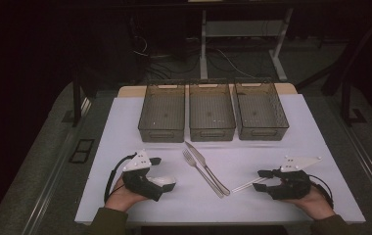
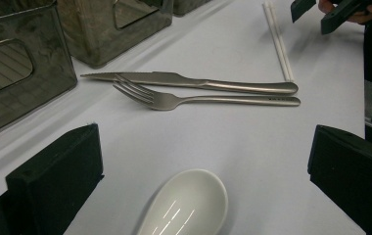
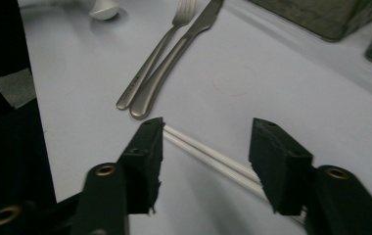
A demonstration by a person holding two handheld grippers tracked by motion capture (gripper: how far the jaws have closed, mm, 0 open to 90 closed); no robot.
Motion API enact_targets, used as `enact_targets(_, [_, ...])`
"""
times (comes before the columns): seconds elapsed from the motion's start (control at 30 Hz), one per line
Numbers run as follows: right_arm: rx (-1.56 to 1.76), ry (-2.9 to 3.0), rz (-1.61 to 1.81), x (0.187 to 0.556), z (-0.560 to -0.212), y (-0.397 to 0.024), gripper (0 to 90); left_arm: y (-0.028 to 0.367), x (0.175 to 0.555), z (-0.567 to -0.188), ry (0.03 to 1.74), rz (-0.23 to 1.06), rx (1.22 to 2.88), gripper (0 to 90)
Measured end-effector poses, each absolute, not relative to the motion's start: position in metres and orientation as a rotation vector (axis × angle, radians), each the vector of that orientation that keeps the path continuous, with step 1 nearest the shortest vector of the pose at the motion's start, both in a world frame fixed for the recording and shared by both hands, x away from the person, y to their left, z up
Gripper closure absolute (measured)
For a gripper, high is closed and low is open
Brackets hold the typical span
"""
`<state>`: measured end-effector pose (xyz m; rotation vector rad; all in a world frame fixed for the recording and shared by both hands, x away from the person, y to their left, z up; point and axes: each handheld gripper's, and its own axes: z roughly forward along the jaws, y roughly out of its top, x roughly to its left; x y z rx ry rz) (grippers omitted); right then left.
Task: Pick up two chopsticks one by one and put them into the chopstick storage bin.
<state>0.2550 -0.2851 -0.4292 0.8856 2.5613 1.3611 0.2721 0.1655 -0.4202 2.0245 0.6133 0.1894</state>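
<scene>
The right gripper straddles the white plastic chopsticks, jaws spread, nothing pinched; the three grey mesh bins hold nothing, so all sorting remains.

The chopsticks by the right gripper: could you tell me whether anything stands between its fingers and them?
Nothing visible does. The right gripper is open, with the white chopsticks lying on the table between its fingers. The fork and knife lie farther off.

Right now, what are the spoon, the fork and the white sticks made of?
The spoon looks like glazed white ceramic: smooth, with bright glints. The fork looks like brushed steel: grey with a dull sheen. The white sticks are plain matte white, perhaps plastic; it's hard to tell.
</scene>
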Motion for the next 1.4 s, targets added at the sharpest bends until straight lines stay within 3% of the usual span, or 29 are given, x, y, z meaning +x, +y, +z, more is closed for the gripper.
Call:
enact_targets(0.03, [0.87,2.588,1.361,0.257,-0.431,-0.278,57.1,0.166,0.272,-0.42,0.614,0.19,2.025,0.0])
enact_targets(0.2, [0.818,2.649,1.354,0.26,-0.436,-0.263,74.0,0.165,0.272,-0.42,0.614,0.186,2.02,0.0])
enact_targets(0.47, [0.722,2.751,1.319,0.262,-0.442,-0.243,88.4,0.165,0.272,-0.42,0.612,0.183,2.021,0.0])
enact_targets(1.4, [0.636,2.811,1.206,0.271,-0.451,-0.212,89.6,0.165,0.27,-0.42,0.603,0.186,2.023,0.0])
